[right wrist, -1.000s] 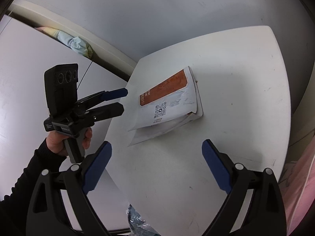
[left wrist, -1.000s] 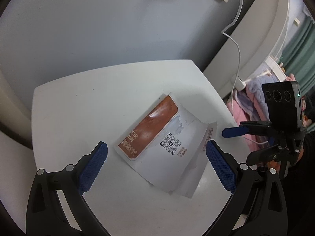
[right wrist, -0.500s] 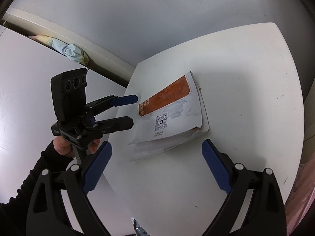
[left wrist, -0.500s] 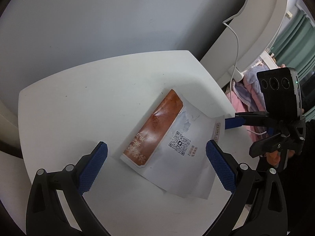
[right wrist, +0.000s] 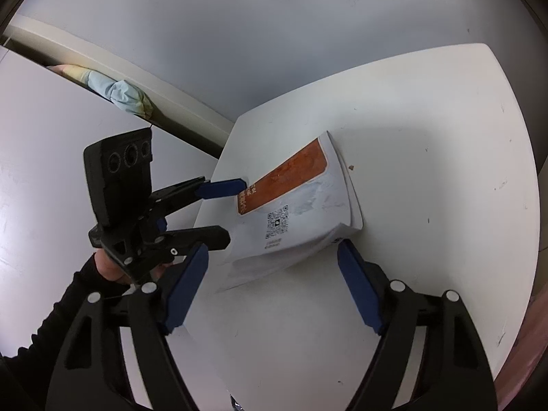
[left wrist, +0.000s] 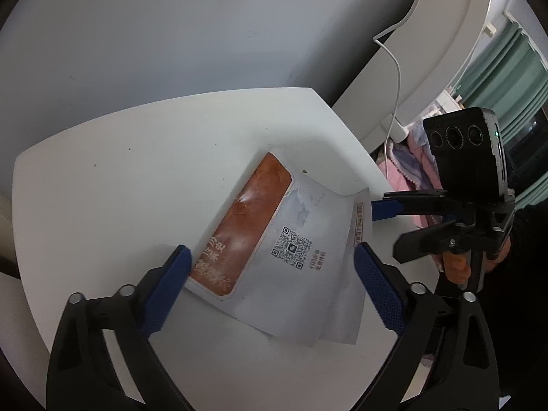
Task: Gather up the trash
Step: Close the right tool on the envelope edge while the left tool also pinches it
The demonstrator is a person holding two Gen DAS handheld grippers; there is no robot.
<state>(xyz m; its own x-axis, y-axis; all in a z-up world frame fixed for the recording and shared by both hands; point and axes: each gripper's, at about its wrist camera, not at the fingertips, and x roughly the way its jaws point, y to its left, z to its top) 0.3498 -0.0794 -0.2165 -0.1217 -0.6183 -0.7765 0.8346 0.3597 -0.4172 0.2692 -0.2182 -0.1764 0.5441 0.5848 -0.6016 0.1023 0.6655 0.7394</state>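
Observation:
A flat white paper bag (left wrist: 291, 239) with an orange panel and a QR code lies on a small white table (left wrist: 120, 178). It also shows in the right wrist view (right wrist: 294, 212). My left gripper (left wrist: 270, 287) is open, its blue fingers on either side of the bag's near edge. My right gripper (right wrist: 270, 291) is open, its fingers straddling the bag's other end. In the left wrist view the right gripper's upper blue finger (left wrist: 387, 209) touches the bag's right edge.
A white charging cable (left wrist: 397, 68) hangs from the wall to the right of the table, above pink and purple fabric (left wrist: 411, 167). A light blue cloth (right wrist: 116, 92) lies on a ledge left of the table. A small crumb (right wrist: 350, 167) sits beside the bag.
Both grippers have moved in toward the bag from opposite ends and now straddle its edges. The bag has stayed on the table.

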